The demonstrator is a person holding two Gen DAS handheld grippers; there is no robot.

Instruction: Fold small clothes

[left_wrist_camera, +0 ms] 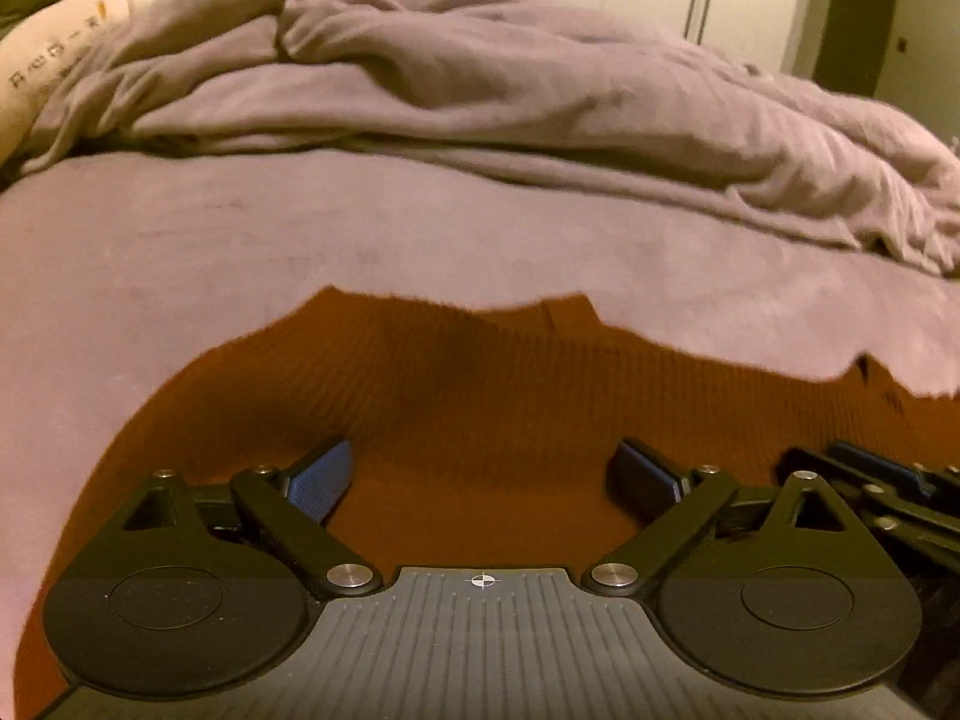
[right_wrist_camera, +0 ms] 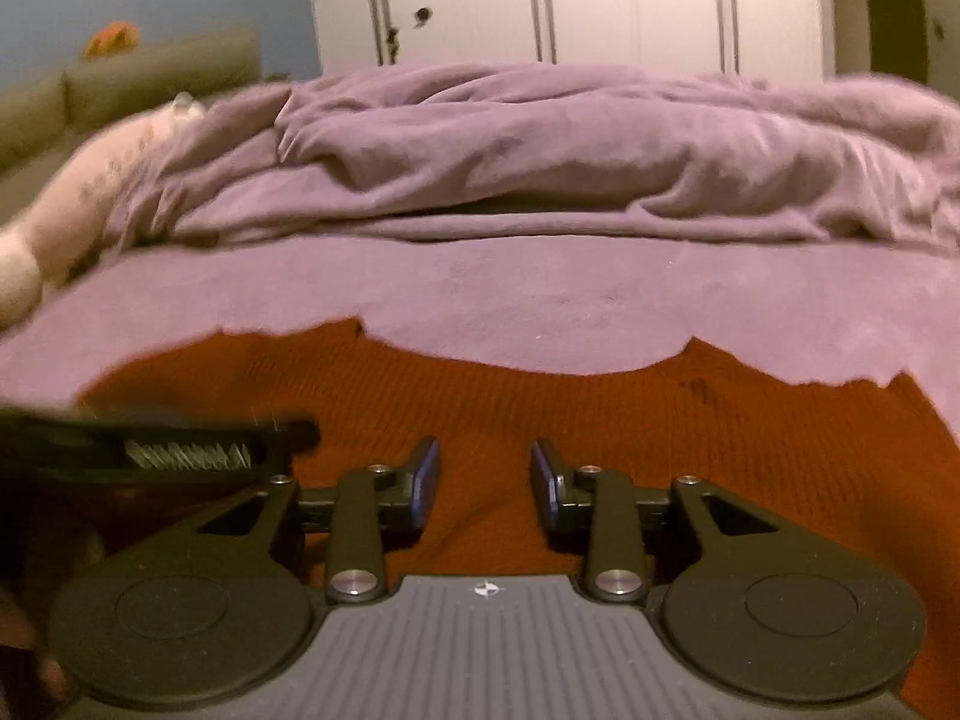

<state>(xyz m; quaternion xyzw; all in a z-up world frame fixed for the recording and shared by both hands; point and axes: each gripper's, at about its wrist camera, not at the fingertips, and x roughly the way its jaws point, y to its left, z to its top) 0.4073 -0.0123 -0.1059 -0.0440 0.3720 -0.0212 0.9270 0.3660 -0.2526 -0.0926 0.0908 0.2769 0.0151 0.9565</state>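
Note:
A rust-orange ribbed knit garment (left_wrist_camera: 480,378) lies flat on the purple bed sheet (left_wrist_camera: 300,240); it also shows in the right wrist view (right_wrist_camera: 600,408). My left gripper (left_wrist_camera: 483,474) is open wide, low over the garment's near part, with nothing between its blue pads (left_wrist_camera: 315,483). My right gripper (right_wrist_camera: 483,483) is open, also low over the garment, and empty. The right gripper's fingers show at the right edge of the left wrist view (left_wrist_camera: 882,486). The left gripper appears blurred at the left of the right wrist view (right_wrist_camera: 180,450).
A crumpled purple blanket (left_wrist_camera: 540,90) is heaped across the far side of the bed. A cream pillow with printed characters (left_wrist_camera: 54,54) lies at far left. White wardrobe doors (right_wrist_camera: 600,0) stand behind the bed. An olive sofa (right_wrist_camera: 120,78) is at back left.

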